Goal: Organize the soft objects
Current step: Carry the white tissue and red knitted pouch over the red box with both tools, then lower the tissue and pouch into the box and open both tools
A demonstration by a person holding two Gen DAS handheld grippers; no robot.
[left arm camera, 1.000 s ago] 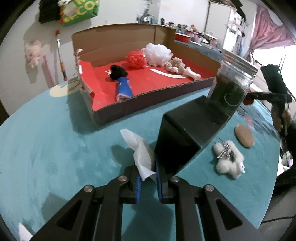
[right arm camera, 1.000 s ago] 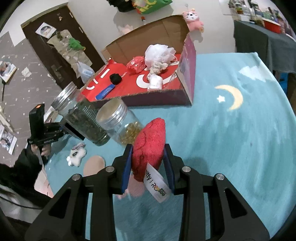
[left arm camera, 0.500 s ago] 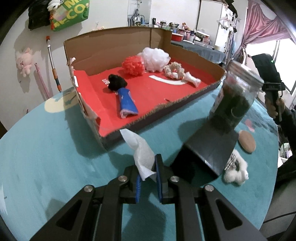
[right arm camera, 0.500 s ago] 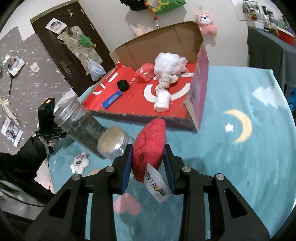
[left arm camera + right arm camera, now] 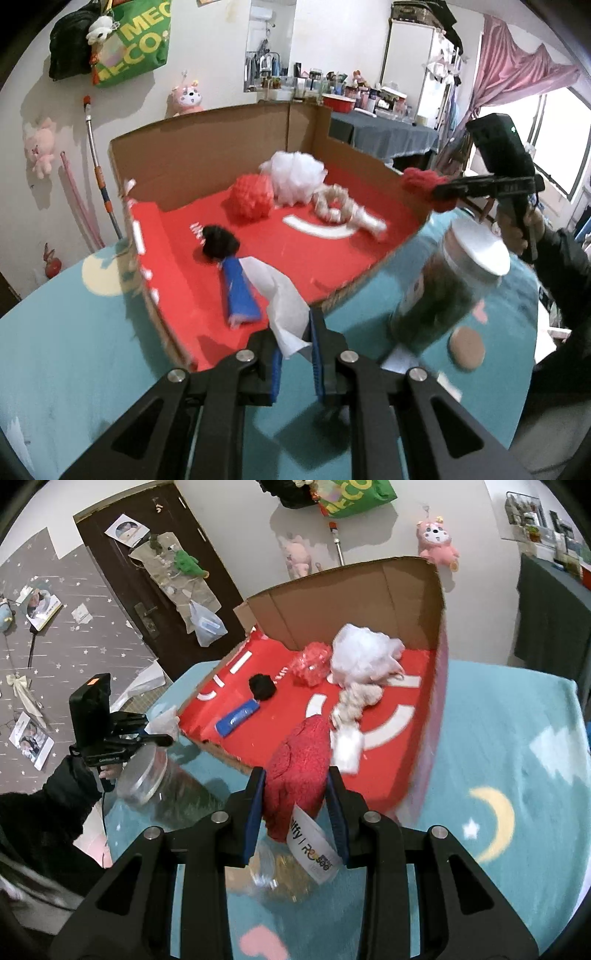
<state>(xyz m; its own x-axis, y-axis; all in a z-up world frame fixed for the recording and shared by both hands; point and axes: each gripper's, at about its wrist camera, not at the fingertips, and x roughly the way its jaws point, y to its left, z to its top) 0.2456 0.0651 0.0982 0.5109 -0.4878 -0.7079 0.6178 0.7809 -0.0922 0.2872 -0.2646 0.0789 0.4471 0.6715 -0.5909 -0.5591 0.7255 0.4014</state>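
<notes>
My left gripper (image 5: 295,332) is shut on a white tissue (image 5: 284,295) and holds it above the near edge of the open cardboard box (image 5: 207,158) with a red floor. My right gripper (image 5: 297,794) is shut on a red plush toy (image 5: 301,764) with a white tag, just over the box's front wall (image 5: 221,751). In the left wrist view the right gripper (image 5: 436,190) shows at the box's right side. Inside the box lie a red mesh puff (image 5: 251,197), a white puff (image 5: 295,177), a knotted rope toy (image 5: 340,208), and a black and blue item (image 5: 232,273).
A glass jar of dark contents (image 5: 443,295) stands on the teal tablecloth right of the box. A second jar (image 5: 280,878) sits under my right gripper. A tan round pad (image 5: 466,347) lies near the jar. Plush toys hang on the wall (image 5: 437,541).
Both grippers have moved toward the box and risen over its edges, still holding the tissue and the red plush. The black item under the left gripper is out of view.
</notes>
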